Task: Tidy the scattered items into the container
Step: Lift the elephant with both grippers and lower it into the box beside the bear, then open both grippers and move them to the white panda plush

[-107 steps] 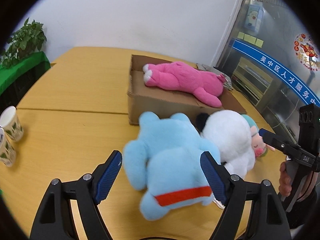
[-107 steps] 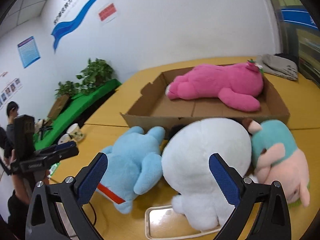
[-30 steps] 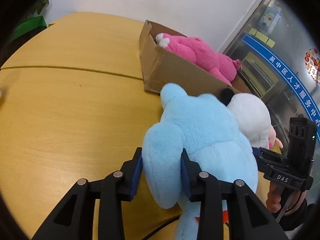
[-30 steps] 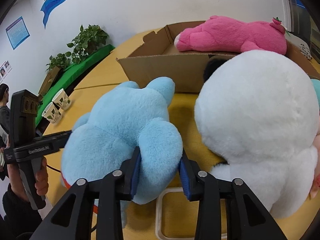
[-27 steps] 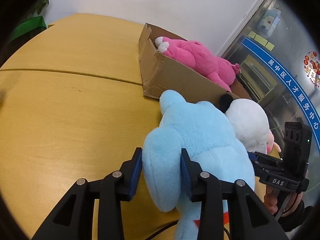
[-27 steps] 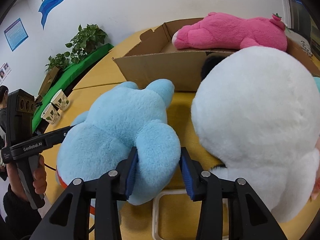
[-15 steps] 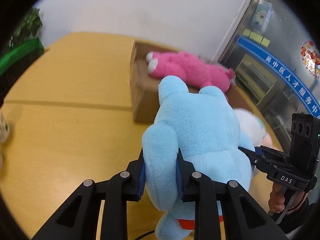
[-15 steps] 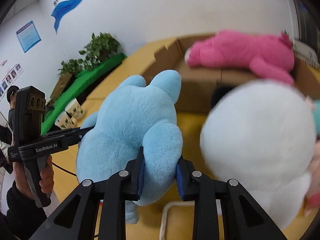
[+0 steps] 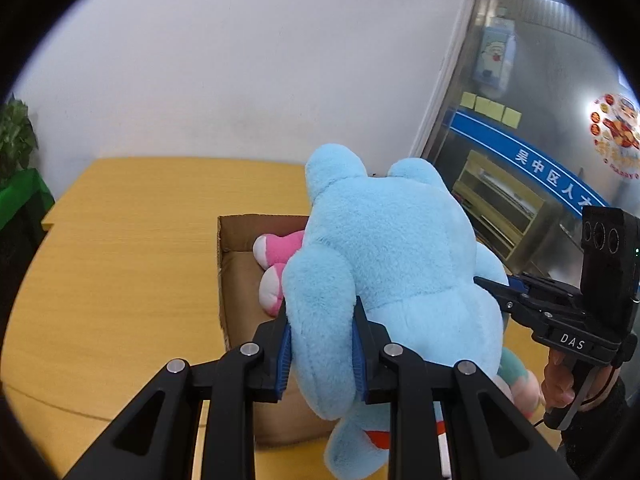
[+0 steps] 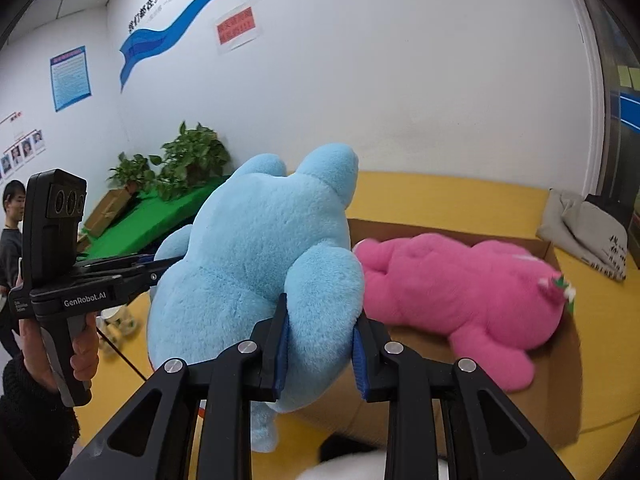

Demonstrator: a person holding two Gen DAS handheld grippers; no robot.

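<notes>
A big light-blue plush toy (image 9: 392, 264) hangs in the air above the near edge of the cardboard box (image 9: 236, 276). My left gripper (image 9: 320, 348) is shut on one of its limbs. My right gripper (image 10: 320, 348) is shut on its other limb (image 10: 320, 300). Each gripper shows in the other's view, the right gripper (image 9: 504, 284) at the toy's right side and the left gripper (image 10: 160, 266) at its left. A pink plush toy (image 10: 460, 296) lies inside the box (image 10: 560, 380). The top of a white plush toy (image 10: 352, 466) peeks in at the bottom edge.
A pink-and-teal plush (image 9: 516, 380) lies on the yellow table (image 9: 112, 264) behind the blue toy. Paper cups (image 10: 120, 318) stand at the table's left. A grey cloth bag (image 10: 584, 228) lies beyond the box. Green plants (image 10: 180, 160) and a person (image 10: 12, 224) are at the far left.
Both grippers closed tighter on the blue toy's limbs and lifted it off the table. It rose and moved toward the box, now hanging over its near edge.
</notes>
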